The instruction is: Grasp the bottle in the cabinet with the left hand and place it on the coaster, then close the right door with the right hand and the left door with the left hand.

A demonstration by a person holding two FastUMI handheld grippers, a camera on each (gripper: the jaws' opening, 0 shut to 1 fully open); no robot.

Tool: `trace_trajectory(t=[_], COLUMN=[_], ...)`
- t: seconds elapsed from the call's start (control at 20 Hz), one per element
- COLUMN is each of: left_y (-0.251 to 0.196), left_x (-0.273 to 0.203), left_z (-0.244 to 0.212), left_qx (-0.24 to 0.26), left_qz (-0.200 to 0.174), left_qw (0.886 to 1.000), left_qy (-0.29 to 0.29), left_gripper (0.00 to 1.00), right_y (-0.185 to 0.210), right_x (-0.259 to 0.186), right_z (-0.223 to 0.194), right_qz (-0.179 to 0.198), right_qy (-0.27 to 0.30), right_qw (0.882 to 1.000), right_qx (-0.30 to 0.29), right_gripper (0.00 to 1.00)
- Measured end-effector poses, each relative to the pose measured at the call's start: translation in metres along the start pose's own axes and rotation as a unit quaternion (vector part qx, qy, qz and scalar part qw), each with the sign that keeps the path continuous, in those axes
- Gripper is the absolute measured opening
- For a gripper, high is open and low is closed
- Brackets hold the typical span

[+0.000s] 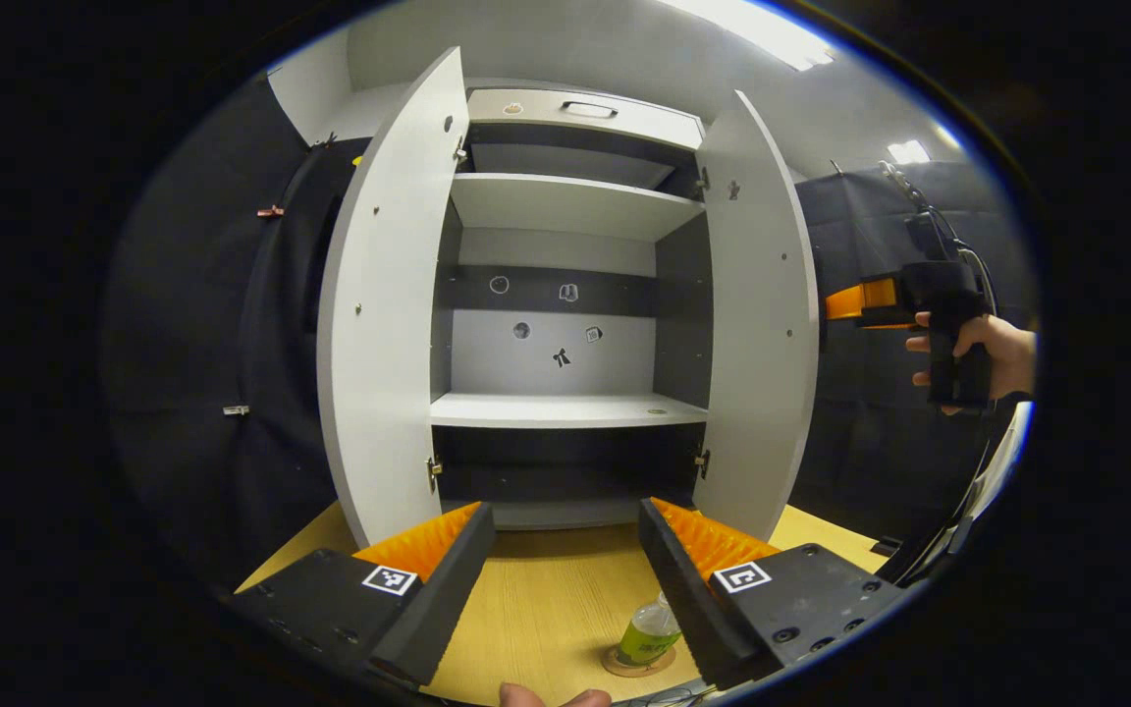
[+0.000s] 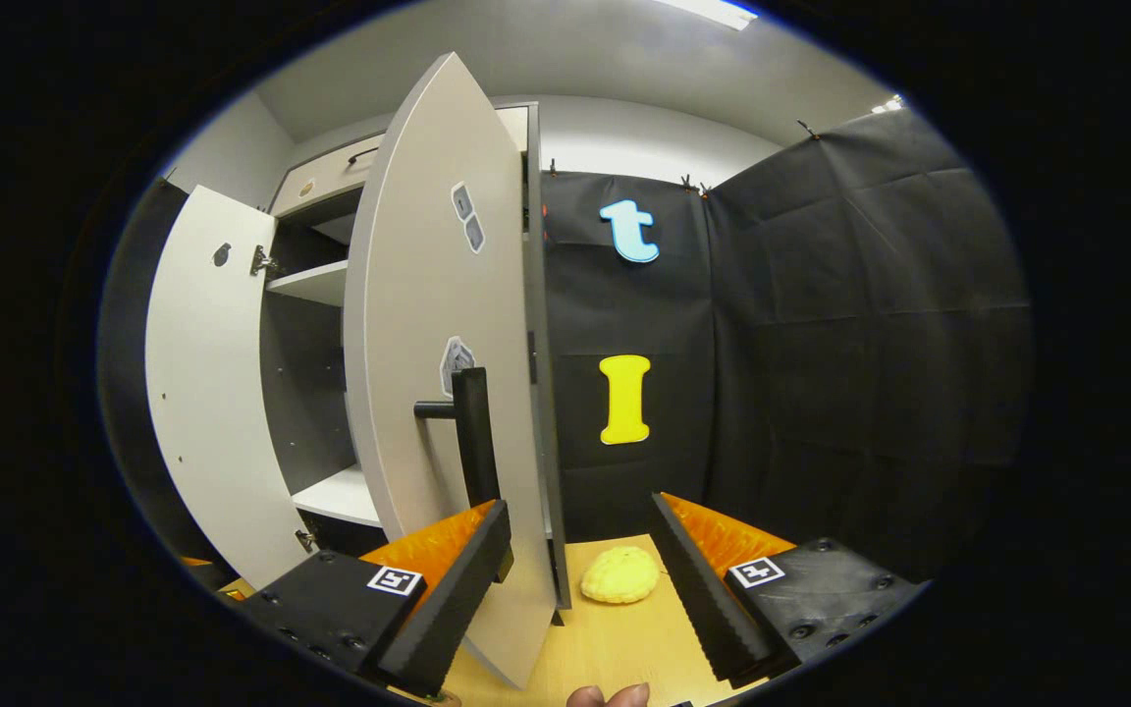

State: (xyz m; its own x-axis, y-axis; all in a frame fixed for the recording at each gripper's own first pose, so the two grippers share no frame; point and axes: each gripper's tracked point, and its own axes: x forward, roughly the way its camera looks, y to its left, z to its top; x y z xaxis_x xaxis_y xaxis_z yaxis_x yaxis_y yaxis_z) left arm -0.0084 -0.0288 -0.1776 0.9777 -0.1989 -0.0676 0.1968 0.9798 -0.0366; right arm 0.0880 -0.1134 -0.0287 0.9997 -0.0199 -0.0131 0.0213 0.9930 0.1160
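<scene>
The bottle (image 1: 651, 630) is already seen standing on the round coaster (image 1: 637, 662), on the wooden surface (image 1: 546, 609) just below and inside the right finger of the left tongs (image 1: 565, 579). These tongs are spread wide and hold nothing. It is judged a small, light plastic bottle, probably smooth and a little slippery, best taken around the body and not at the cap.

What remains are the doors. The right tongs (image 2: 575, 589) are also spread and empty, with the right door (image 2: 438, 393) just ahead and to their left. The door looks a stiff, flat panel on hinges, not heavy to swing. Its dark bar handle (image 2: 475, 432) stands above the left finger, and hold could be taken there, or the panel pushed flat. A yellow lumpy object (image 2: 620, 575) lies between the fingers, farther off. The left door (image 1: 394, 304) stands open above the left finger of the left tongs.
</scene>
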Motion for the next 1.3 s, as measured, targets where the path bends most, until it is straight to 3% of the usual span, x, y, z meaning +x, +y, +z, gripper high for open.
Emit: trace_trajectory(t=[0.45, 0.75, 1.3], left_y=[0.040, 0.071, 0.124], left_x=[-0.014, -0.018, -0.029], left_z=[0.003, 0.002, 0.019], left_qx=[0.016, 0.003, -0.015], left_qz=[0.031, 0.059, 0.089], left_qw=[0.999, 0.998, 0.996], left_qy=[-0.003, -0.001, 0.004], left_gripper=[0.94, 0.94, 0.94], right_y=[0.107, 0.144, 0.170], right_x=[0.034, 0.065, 0.102], right_z=[-0.022, -0.029, -0.035], right_qz=[0.098, 0.102, 0.084], right_qy=[0.020, 0.018, 0.014], right_qw=[0.995, 0.995, 0.996], right_qx=[0.017, 0.010, -0.013], right_gripper=[0.98, 0.98, 0.98])
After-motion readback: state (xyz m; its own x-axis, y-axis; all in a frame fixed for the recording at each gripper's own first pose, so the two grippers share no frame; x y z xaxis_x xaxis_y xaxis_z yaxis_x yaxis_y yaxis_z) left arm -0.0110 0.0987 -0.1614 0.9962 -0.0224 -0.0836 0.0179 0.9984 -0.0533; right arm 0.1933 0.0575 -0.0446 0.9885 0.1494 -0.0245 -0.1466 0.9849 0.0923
